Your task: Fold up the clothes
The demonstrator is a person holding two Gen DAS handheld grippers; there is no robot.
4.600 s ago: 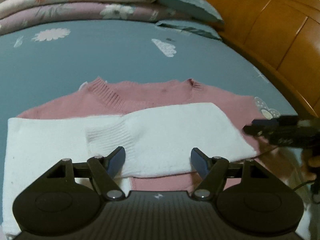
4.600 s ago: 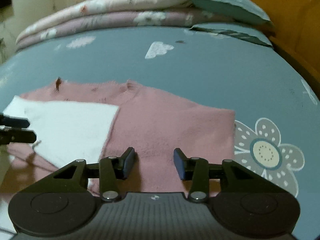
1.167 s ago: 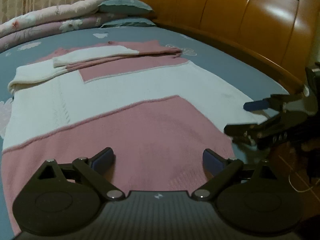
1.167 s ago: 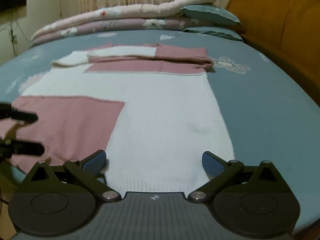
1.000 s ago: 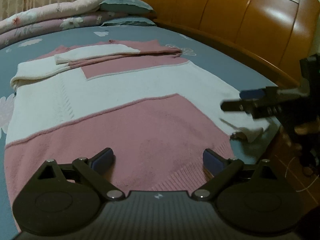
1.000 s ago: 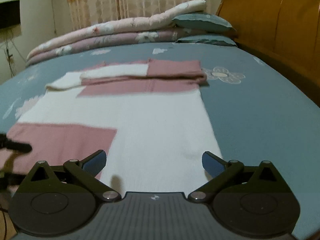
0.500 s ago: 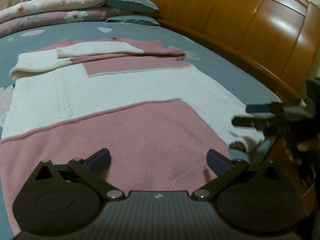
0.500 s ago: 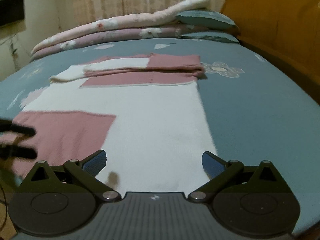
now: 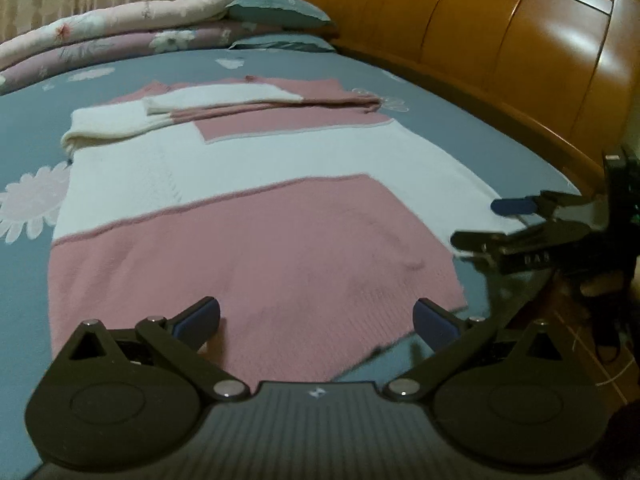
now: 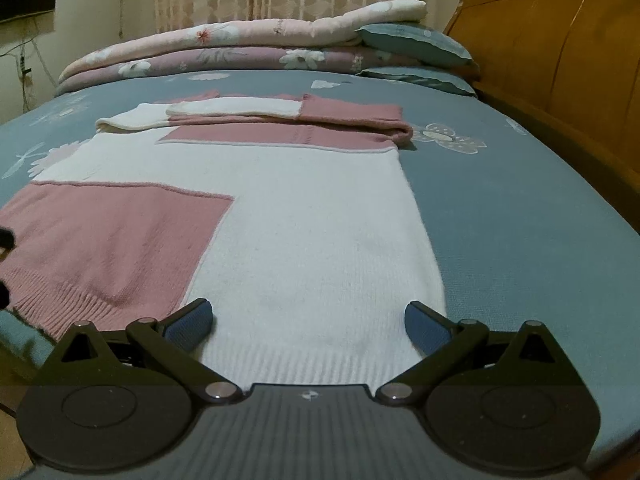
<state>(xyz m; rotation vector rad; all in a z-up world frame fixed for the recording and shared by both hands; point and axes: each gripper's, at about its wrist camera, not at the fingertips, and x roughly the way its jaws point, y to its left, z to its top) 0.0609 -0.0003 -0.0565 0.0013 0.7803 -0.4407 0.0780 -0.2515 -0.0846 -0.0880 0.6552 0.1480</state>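
Sweater (image 10: pixel 304 216) hem just ahead of both spread, empty claws: left claw (image 9: pixel 316 320), right claw (image 10: pixel 306 322).

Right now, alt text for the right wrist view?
A pink and white sweater lies flat on a blue floral bed, sleeves folded across its chest, hem nearest the camera. The open right gripper hovers over the white hem corner.

A pink-and-white sweater (image 10: pixel 304 216) lies flat on the blue floral bed (image 10: pixel 520 208).
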